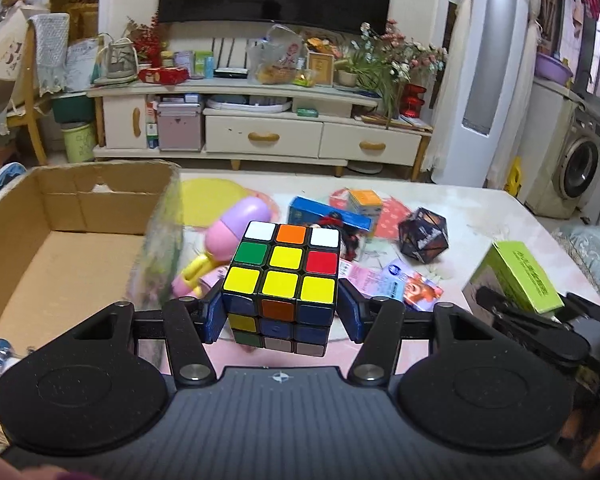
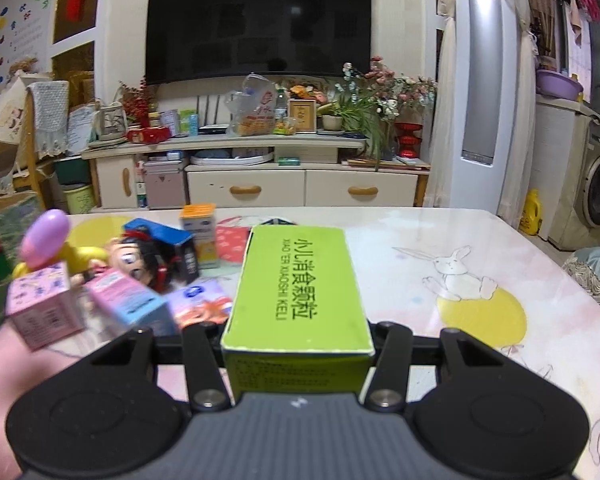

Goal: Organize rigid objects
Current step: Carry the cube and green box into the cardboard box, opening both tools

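Cardboard box point(image 1: 52, 256), left of frame: looks empty | left gripper point(image 1: 280, 314) pinching cube point(image 1: 282, 284) | right gripper point(image 2: 298, 344) clamping green carton point(image 2: 298, 280) | table clutter: unsorted.

The Rubik's cube point(image 1: 281, 276) has glossy plastic stickers. The cardboard box point(image 1: 52, 248) at 9 o'clock is matt, raw brown paperboard. The green carton point(image 2: 298, 280) is smooth printed card. The tabletop point(image 2: 480, 264) looks glossy and smooth.
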`<action>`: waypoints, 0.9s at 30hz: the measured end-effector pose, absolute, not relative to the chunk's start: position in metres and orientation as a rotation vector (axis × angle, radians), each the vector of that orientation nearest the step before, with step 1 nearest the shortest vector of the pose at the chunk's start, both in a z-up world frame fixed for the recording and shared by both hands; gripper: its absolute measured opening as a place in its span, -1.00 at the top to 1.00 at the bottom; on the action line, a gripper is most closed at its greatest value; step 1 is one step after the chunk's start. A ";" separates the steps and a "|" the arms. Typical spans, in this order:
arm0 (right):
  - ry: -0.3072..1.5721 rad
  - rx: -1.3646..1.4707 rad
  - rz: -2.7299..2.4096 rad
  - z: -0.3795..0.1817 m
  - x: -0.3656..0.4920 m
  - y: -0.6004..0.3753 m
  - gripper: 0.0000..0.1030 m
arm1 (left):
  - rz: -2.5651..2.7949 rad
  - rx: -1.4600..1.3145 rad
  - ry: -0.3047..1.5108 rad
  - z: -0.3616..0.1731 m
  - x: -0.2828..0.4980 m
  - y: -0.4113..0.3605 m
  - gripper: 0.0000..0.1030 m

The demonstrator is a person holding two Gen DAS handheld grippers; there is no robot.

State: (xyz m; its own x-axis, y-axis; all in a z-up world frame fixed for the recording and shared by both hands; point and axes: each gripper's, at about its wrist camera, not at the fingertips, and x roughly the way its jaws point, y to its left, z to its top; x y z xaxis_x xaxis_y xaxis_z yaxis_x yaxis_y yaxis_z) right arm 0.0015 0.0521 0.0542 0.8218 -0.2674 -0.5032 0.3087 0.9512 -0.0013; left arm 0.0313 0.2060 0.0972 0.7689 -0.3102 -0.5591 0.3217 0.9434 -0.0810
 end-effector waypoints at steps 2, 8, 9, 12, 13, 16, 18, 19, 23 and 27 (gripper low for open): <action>0.520 0.066 -0.299 0.060 -0.001 0.063 0.05 | -0.341 0.004 0.594 0.102 0.033 0.210 -0.35; 0.482 0.035 -0.217 0.086 0.000 0.096 0.05 | -0.300 -0.048 0.563 0.116 0.040 0.235 -0.35; 0.473 0.030 -0.198 0.092 0.000 0.103 0.05 | -0.289 -0.055 0.557 0.118 0.041 0.240 -0.35; 0.450 0.010 -0.133 0.107 0.005 0.125 0.05 | -0.252 -0.080 0.544 0.124 0.046 0.256 -0.35; 0.443 0.009 -0.106 0.111 0.007 0.134 0.05 | -0.240 -0.090 0.541 0.126 0.048 0.261 -0.35; 0.426 0.004 -0.031 0.124 0.015 0.157 0.05 | -0.191 -0.105 0.532 0.128 0.053 0.277 -0.35; 0.414 0.001 0.018 0.130 0.022 0.173 0.05 | -0.154 -0.116 0.529 0.129 0.056 0.289 -0.35; 0.407 -0.004 0.043 0.134 0.026 0.182 0.05 | -0.136 -0.124 0.529 0.130 0.058 0.295 -0.35; 0.380 -0.007 0.128 0.147 0.044 0.211 0.05 | -0.071 -0.146 0.524 0.132 0.065 0.312 -0.35; 0.367 -0.001 0.201 0.156 0.066 0.230 0.05 | -0.015 -0.168 0.535 0.130 0.071 0.324 -0.35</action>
